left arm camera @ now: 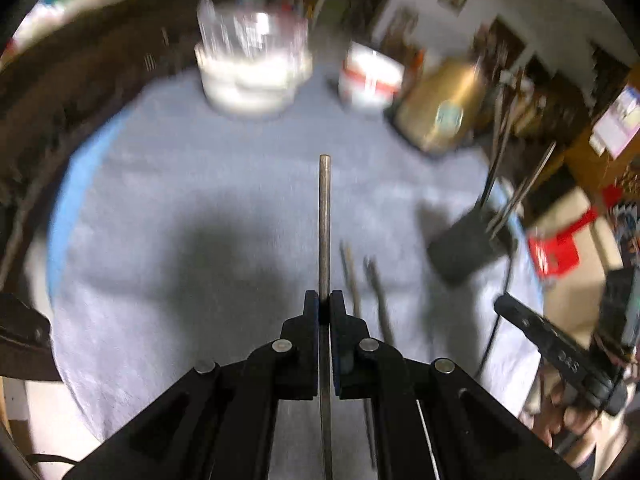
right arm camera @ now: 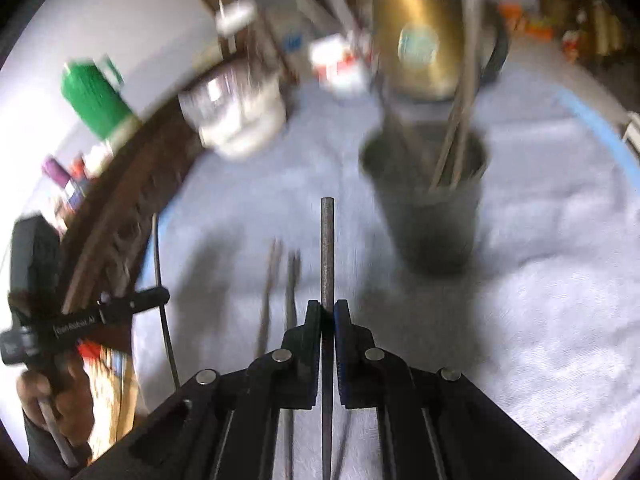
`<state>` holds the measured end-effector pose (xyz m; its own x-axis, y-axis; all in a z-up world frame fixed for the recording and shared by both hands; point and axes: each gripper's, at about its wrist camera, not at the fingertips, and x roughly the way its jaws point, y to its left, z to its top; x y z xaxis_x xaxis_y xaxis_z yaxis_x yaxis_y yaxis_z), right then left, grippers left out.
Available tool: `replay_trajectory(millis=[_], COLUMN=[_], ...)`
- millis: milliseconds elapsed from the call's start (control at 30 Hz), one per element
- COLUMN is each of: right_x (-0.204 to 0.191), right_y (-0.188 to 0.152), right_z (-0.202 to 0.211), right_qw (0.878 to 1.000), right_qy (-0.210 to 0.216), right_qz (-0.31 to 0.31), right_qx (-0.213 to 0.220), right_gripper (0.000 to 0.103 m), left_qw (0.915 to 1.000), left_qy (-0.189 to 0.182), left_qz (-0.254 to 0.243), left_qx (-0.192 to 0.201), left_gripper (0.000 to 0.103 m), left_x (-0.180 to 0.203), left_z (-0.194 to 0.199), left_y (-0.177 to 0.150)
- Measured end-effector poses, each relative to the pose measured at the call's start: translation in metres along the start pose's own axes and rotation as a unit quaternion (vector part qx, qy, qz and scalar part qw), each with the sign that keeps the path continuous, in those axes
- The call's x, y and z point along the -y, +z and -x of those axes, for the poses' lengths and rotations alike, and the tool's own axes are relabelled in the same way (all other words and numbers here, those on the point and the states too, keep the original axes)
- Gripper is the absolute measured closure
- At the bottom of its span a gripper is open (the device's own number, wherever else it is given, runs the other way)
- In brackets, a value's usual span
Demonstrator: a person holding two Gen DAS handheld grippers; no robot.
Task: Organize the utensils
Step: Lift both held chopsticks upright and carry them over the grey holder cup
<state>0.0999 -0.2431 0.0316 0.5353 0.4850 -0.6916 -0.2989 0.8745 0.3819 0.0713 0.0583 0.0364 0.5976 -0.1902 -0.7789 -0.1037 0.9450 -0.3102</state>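
My left gripper (left arm camera: 324,300) is shut on a thin metal utensil handle (left arm camera: 324,216) that points forward above the grey cloth. My right gripper (right arm camera: 327,306) is shut on another metal utensil handle (right arm camera: 327,248). A dark holder cup (right arm camera: 428,204) with several utensils in it stands just ahead and right of the right gripper; it also shows in the left wrist view (left arm camera: 468,244) at the right. Two more utensils (left arm camera: 368,288) lie on the cloth beside the left gripper, and they show in the right wrist view (right arm camera: 280,292) left of the right gripper.
A grey cloth (left arm camera: 180,200) covers the round table. At the back stand a white bowl stack with glassware (left arm camera: 252,68), a red-and-white cup (left arm camera: 370,76) and a gold canister (left arm camera: 444,104). The other hand-held gripper shows at the right (left arm camera: 560,356). A green bottle (right arm camera: 96,96) stands beyond the table.
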Motion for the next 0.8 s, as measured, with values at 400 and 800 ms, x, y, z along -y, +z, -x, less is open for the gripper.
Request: replay_trajectory(millis=[400, 800], right_x=[-0.025, -0.037], right_y=[-0.019, -0.044], right_z=[0.057, 0.089], right_qw=[0.97, 0.966], right_qy=[-0.107, -0.1], right_qz=[0.073, 0.097], right_qx=[0.206, 0.219], right_gripper=[0.096, 0.096], left_qw=[0.9748, 0.9691], left_qy=[0.053, 0.067], left_qz=[-0.025, -0.037], left_qx=[0.215, 0.235], left_gripper=[0.098, 0.097], left_x=[0.017, 0.008], left_z=[0.021, 0.054], left_y=[-0.026, -0.072])
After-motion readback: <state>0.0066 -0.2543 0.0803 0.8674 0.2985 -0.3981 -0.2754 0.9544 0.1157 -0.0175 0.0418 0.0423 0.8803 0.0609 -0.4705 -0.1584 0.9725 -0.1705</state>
